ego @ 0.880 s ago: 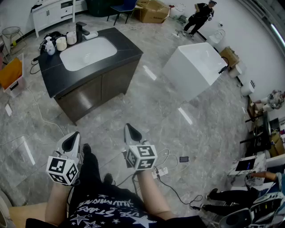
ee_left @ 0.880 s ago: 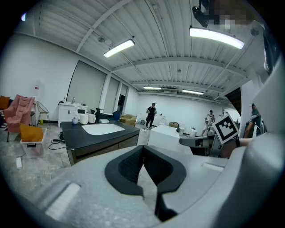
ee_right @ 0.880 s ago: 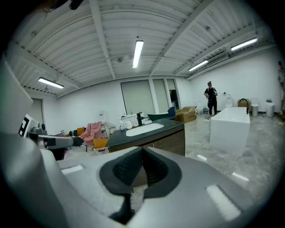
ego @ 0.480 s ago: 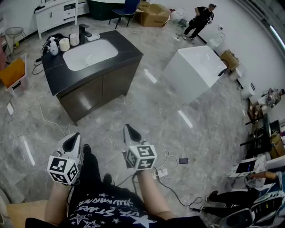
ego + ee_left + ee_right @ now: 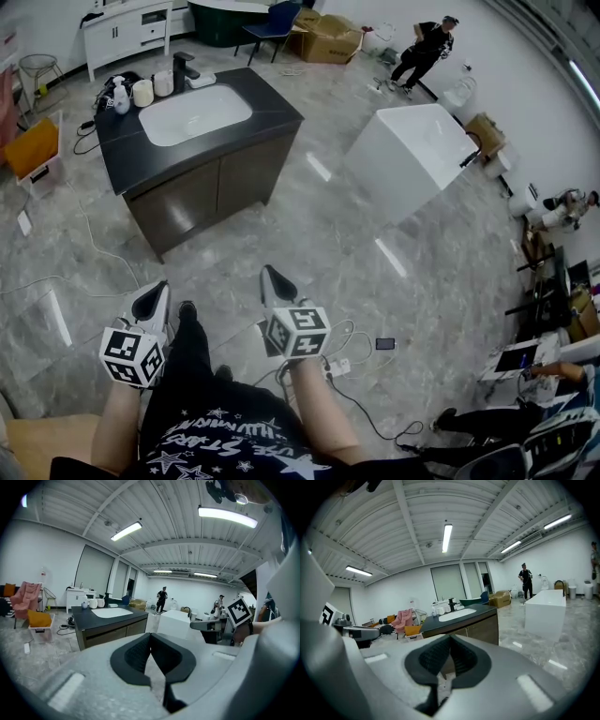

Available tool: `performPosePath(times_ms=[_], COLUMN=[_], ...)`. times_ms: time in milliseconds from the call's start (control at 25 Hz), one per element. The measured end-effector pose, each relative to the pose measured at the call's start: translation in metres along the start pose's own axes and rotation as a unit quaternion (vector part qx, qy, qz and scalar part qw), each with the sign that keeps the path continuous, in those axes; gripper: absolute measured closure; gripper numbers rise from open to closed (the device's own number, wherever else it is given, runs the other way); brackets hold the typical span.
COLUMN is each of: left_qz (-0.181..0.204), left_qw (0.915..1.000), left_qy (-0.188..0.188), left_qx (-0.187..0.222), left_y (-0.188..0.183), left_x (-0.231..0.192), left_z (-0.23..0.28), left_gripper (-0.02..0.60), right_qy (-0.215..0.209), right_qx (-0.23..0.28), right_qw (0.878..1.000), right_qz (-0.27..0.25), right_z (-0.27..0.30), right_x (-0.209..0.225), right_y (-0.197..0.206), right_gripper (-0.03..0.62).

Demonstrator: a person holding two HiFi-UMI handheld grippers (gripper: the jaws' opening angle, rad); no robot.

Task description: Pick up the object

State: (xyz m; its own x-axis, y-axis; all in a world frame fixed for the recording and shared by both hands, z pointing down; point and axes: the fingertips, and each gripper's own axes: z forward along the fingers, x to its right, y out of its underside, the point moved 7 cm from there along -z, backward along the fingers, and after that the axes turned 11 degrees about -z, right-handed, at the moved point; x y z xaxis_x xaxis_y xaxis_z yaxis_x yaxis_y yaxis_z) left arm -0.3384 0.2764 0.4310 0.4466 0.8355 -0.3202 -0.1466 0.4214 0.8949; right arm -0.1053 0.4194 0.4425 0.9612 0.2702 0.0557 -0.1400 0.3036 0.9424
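A dark vanity (image 5: 122, 155) with a white sink basin (image 5: 195, 114) stands ahead on the grey floor. At its back left corner sit a small spray bottle (image 5: 120, 94), two white cups or rolls (image 5: 142, 92) and a black faucet (image 5: 180, 66). My left gripper (image 5: 155, 289) and right gripper (image 5: 270, 274) are held side by side at waist height, well short of the vanity. Both point toward it. The left gripper (image 5: 150, 634) has its jaws together with nothing between them. The right gripper (image 5: 450, 637) is the same: shut and empty.
A white rectangular tub (image 5: 412, 155) stands to the right of the vanity. Cables, a power strip (image 5: 339, 361) and a phone (image 5: 385, 344) lie on the floor by my right foot. An orange box (image 5: 33, 150) sits at the left. A person (image 5: 427, 42) stands far off.
Both grippers stay where they were, still shut. The head view has shifted slightly, so the vanity sits a little lower and further right in the picture.
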Motion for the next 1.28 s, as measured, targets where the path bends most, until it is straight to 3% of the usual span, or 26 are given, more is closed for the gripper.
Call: performPosePath(times_ms=[200,360,600,880,1280], left_qz=[-0.002,-0.004,-0.012,-0.021,-0.039], left_qw=[1.0000,0.9999,0.9998,0.9996,0.9991], left_qy=[-0.006,-0.004,0.010,0.017,0.002], left_qx=[-0.004,-0.008,-0.010,-0.011,-0.016], left_y=[-0.003,-0.012,-0.035,-0.075,-0.145], left_x=[-0.006,-0.015,-0.034,-0.078,-0.167], left_z=[0.007,0.031,0.089,0.176,0.277], left_gripper=[0.572,0.572,0.572,0.572,0.572], right_qy=[-0.013,-0.017,-0.012,-0.011,-0.013], right_qx=[-0.014,-0.018,-0.028,-0.032,-0.048], right_qw=[1.000,1.000,1.000,0.999,0.998], right_qz=[-0.002,-0.004,-0.005,-0.015,-0.031], right_z=[0.015,0.039,0.085,0.178,0.326], right_x=[0.008,0.016,0.041,0.080,0.112], right_y=[0.001,-0.006,-0.020,-0.057,-0.131], right_gripper=[0.483,0.441,0.433,0.433,0.433])
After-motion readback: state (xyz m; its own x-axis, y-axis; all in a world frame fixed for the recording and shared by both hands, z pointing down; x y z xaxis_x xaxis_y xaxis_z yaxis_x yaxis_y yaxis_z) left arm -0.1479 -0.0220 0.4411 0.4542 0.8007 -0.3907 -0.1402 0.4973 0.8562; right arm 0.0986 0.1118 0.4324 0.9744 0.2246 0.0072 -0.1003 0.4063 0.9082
